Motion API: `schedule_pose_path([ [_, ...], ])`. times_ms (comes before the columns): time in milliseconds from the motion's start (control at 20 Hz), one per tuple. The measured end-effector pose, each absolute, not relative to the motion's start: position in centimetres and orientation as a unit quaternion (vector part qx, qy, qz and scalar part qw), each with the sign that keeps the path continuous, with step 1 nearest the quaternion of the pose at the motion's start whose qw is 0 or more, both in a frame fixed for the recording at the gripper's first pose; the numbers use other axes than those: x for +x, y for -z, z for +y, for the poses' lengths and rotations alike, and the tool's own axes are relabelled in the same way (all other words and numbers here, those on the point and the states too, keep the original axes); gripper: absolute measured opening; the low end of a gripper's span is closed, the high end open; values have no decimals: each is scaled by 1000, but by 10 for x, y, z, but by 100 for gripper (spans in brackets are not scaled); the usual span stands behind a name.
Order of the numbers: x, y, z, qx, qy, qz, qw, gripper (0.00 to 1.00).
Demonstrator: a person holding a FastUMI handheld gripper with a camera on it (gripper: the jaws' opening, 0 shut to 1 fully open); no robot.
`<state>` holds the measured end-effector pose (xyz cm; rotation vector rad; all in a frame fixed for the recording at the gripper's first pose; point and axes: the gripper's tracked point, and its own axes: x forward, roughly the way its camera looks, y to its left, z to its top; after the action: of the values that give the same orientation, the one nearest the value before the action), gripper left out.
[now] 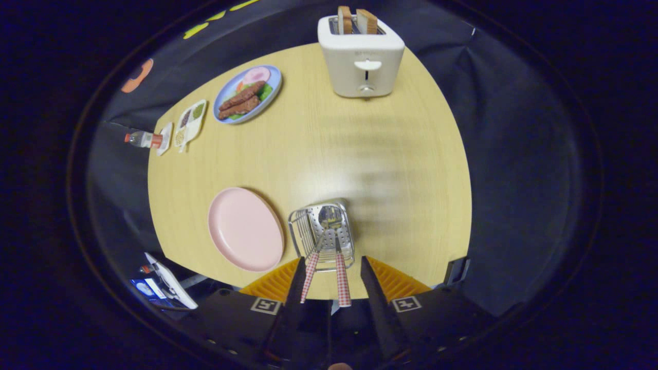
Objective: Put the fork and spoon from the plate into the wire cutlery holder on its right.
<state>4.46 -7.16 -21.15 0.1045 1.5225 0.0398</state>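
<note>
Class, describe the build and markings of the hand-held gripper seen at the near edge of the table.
The gripper has two long, flat, blade-like jaws, standing open on either side of the two utensil handles. Each jaw widens into a ridged, ribbed outer panel. Behind them sits a dark, boxy body carrying two square black-and-white tracking markers, one on each side.

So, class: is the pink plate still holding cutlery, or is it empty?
Empty. The pink plate shows a bare surface, and two checked handles stand in the wire cutlery holder beside it, between the open gripper fingers.
</note>
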Motion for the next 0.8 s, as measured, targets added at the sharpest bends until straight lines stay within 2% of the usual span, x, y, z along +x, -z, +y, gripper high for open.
schedule_pose_path([
  [100, 57, 196, -65, 34, -29, 646, 762, 80],
  [300, 78, 161, -44, 32, -57, 543, 837, 93],
  [550, 88, 100, -12, 38, -97, 392, 914, 94],
  [800, 79, 47, -10, 47, -86, 262, 960, 93],
])
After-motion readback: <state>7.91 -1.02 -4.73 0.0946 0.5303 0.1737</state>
